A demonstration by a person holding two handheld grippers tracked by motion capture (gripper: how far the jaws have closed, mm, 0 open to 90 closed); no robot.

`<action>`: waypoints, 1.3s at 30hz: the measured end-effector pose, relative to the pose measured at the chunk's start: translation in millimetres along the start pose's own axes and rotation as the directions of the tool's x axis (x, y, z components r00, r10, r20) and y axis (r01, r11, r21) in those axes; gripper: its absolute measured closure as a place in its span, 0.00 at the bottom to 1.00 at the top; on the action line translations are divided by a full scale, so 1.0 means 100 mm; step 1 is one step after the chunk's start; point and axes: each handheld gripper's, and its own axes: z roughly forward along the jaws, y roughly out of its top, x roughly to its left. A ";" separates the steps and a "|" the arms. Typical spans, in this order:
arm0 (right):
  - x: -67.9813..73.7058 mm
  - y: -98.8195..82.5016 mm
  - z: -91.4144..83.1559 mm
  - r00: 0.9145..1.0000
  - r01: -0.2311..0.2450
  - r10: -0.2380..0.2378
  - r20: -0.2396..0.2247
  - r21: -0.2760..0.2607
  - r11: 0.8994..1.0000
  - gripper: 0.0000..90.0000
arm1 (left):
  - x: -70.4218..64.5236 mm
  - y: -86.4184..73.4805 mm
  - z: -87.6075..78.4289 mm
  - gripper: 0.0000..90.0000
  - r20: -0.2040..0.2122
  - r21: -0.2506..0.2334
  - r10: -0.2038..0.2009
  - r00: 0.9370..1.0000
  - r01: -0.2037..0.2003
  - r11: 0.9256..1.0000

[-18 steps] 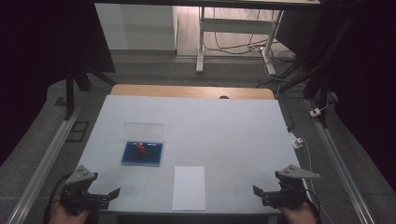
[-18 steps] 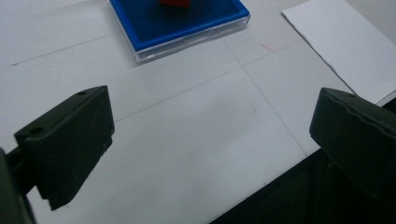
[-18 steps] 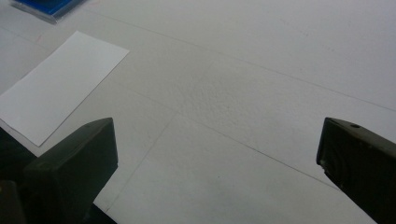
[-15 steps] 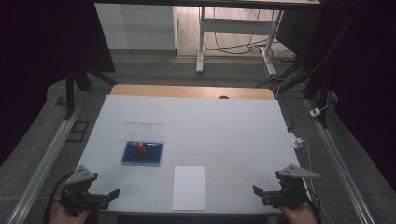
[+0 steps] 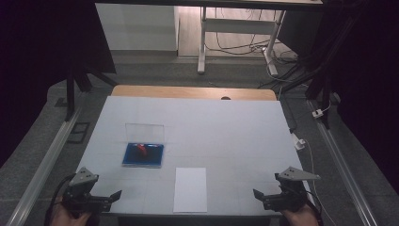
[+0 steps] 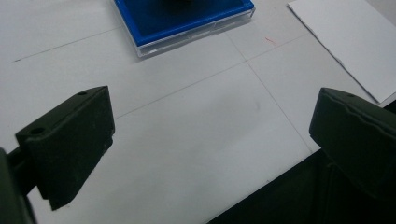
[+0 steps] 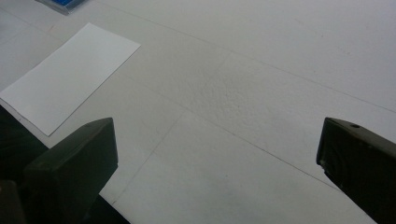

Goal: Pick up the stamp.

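Observation:
A blue tray in a clear case (image 5: 143, 154) lies left of centre on the white table (image 5: 226, 127), with a small red object (image 5: 141, 149) on it and its clear lid (image 5: 145, 132) raised behind. A white sheet of paper (image 5: 190, 189) lies at the front middle. My left gripper (image 5: 115, 195) rests at the front left corner, jaws wide open and empty; its own view shows the case (image 6: 187, 23) ahead and the paper (image 6: 345, 46) to the right. My right gripper (image 5: 256, 195) sits at the front right corner, open and empty, with the paper (image 7: 70, 77) to its left.
A wooden strip (image 5: 193, 92) borders the table's far edge. Metal rails (image 5: 44, 165) run along both sides. A white plug and cable (image 5: 299, 142) lie off the right edge. A desk frame with cables (image 5: 235, 42) stands on the floor beyond.

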 end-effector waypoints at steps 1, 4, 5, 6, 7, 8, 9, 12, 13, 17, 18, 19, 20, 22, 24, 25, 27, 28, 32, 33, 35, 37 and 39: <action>0.00 0.00 0.00 1.000 -0.001 0.001 -0.003 0.000 1.000 0.00 | 0.00 0.00 0.00 0.01 0.002 -0.001 -0.003 1.000 0.003 1.000; -0.01 0.00 0.01 1.000 -0.004 0.004 -0.013 0.005 1.000 0.00 | 0.01 0.00 0.00 0.01 0.006 -0.001 -0.013 1.000 0.013 1.000; -0.01 0.00 0.01 1.000 -0.004 0.004 -0.014 0.006 1.000 0.00 | 0.01 0.00 0.00 0.01 0.007 -0.001 -0.014 1.000 0.014 1.000; -0.01 0.00 0.01 1.000 -0.004 0.004 -0.015 0.007 1.000 0.00 | 0.02 0.00 0.00 0.01 0.007 -0.001 -0.015 1.000 0.015 1.000; -0.01 0.00 0.01 1.000 -0.004 0.004 -0.015 0.007 1.000 0.00 | 0.02 0.00 0.00 0.01 0.010 0.001 -0.015 1.000 0.015 1.000; -0.01 0.00 0.01 1.000 -0.005 0.005 -0.015 0.009 1.000 0.00 | 0.02 0.00 0.00 0.01 0.015 0.002 -0.016 1.000 0.016 1.000; -0.01 0.00 0.01 1.000 -0.006 0.006 -0.015 0.009 1.000 0.00 | 0.02 0.00 0.01 0.01 0.019 0.005 -0.016 1.000 0.016 1.000; -0.01 0.00 0.01 1.000 -0.006 0.006 -0.016 0.008 1.000 0.00 | 0.02 0.01 0.01 0.01 0.025 0.010 -0.017 1.000 0.017 1.000; -0.01 0.00 0.01 1.000 -0.005 0.005 -0.017 0.009 1.000 0.00 | 0.03 0.01 0.01 0.01 0.025 0.013 -0.018 1.000 0.018 1.000; -0.01 0.01 0.02 1.000 -0.001 0.001 -0.020 0.011 1.000 0.00 | 0.03 0.02 -0.01 0.01 0.040 -0.002 -0.029 0.999 0.029 1.000; -0.01 0.01 0.01 1.000 0.000 0.000 -0.018 0.015 1.000 0.00 | 0.03 0.02 -0.01 0.01 0.038 -0.006 -0.030 0.999 0.030 1.000; -0.01 0.01 0.02 1.000 0.002 -0.002 -0.022 0.015 1.000 0.00 | 0.03 0.02 -0.01 0.01 0.037 -0.005 -0.029 0.999 0.030 1.000; -0.01 0.01 0.02 1.000 0.002 -0.002 -0.022 0.015 1.000 0.00 | 0.02 0.02 -0.01 0.01 0.039 -0.006 -0.029 0.999 0.029 1.000; -0.01 0.01 0.02 1.000 0.001 -0.001 -0.020 0.015 1.000 0.00 | 0.01 0.03 -0.01 0.00 0.041 -0.008 -0.027 0.999 0.028 1.000; -0.01 0.01 0.02 1.000 0.000 0.000 -0.023 0.015 1.000 0.00 | 0.00 0.04 -0.01 0.00 0.044 -0.013 -0.024 0.999 0.025 1.000; -0.01 0.01 0.02 1.000 0.000 0.000 -0.023 0.015 1.000 0.00 | -0.01 0.05 -0.01 0.00 0.050 -0.017 -0.023 0.998 0.024 1.000; 0.00 0.01 0.02 1.000 0.001 -0.001 -0.025 0.018 1.000 0.00 | -0.02 0.07 -0.01 0.00 0.063 -0.023 -0.020 0.998 0.022 0.999; 0.00 0.01 0.03 1.000 0.005 -0.004 -0.025 0.020 1.000 0.00 | -0.03 0.08 0.00 0.00 0.067 -0.024 -0.019 0.998 0.021 0.999; 0.00 0.01 0.03 1.000 0.009 -0.008 -0.026 0.026 1.000 0.00 | -0.05 0.11 0.04 0.00 0.079 -0.019 0.005 0.997 -0.004 1.000; 0.00 0.01 0.03 1.000 0.010 -0.009 -0.027 0.027 1.000 0.00 | -0.04 0.11 0.05 0.00 0.089 -0.016 0.010 0.996 -0.008 1.000; 0.00 0.01 0.03 1.000 0.008 -0.007 -0.027 0.029 1.000 0.00 | -0.03 0.13 0.08 0.00 0.107 -0.019 0.011 0.994 -0.009 1.000; 0.00 0.01 0.04 1.000 0.008 -0.007 -0.029 0.030 1.000 0.00 | -0.03 0.15 0.10 0.00 0.117 -0.020 0.013 0.993 -0.010 1.000; 0.00 0.01 0.04 1.000 0.006 -0.005 -0.029 0.030 1.000 0.00 | -0.03 0.17 0.11 0.00 0.122 -0.020 0.015 0.992 -0.013 1.000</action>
